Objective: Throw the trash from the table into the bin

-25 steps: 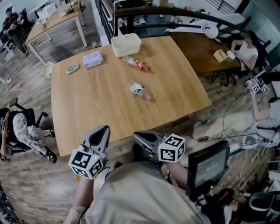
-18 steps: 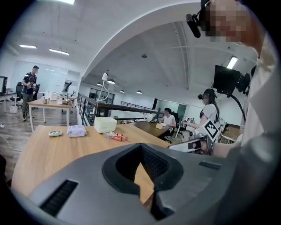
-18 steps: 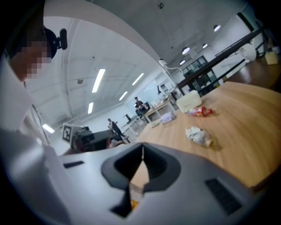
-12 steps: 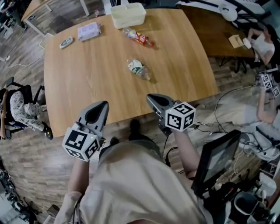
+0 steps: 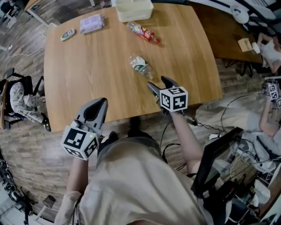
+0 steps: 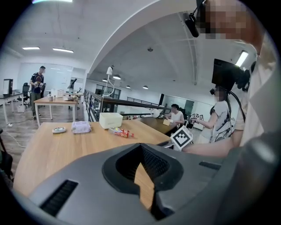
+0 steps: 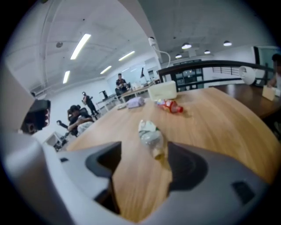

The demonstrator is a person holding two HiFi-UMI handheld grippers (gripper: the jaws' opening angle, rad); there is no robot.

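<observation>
1. Since the earlier frames, the right gripper [image 5: 159,83] has come forward from the near edge and now hangs out over the surface [image 5: 88,79].
2. Its fingers [image 7: 102,168] have just been opening and stand wide apart. Only bare wood shows between them.
3. A crushed bottle [image 5: 140,67] lies on its side just ahead of those fingertips, untouched, with its neck end towards the gap.
4. Further back, some red trash [image 5: 145,33] lies on the surface, well apart from the bottle.
5. Behind it at the far edge stands a white box [image 5: 134,9].
6. Left of the box lie a purple pack [image 5: 92,23] and a small remote [image 5: 67,34].
7. At the near edge of the surface is the left gripper [image 5: 100,103], much where it was before. Its fingers are closed together and empty.
</observation>
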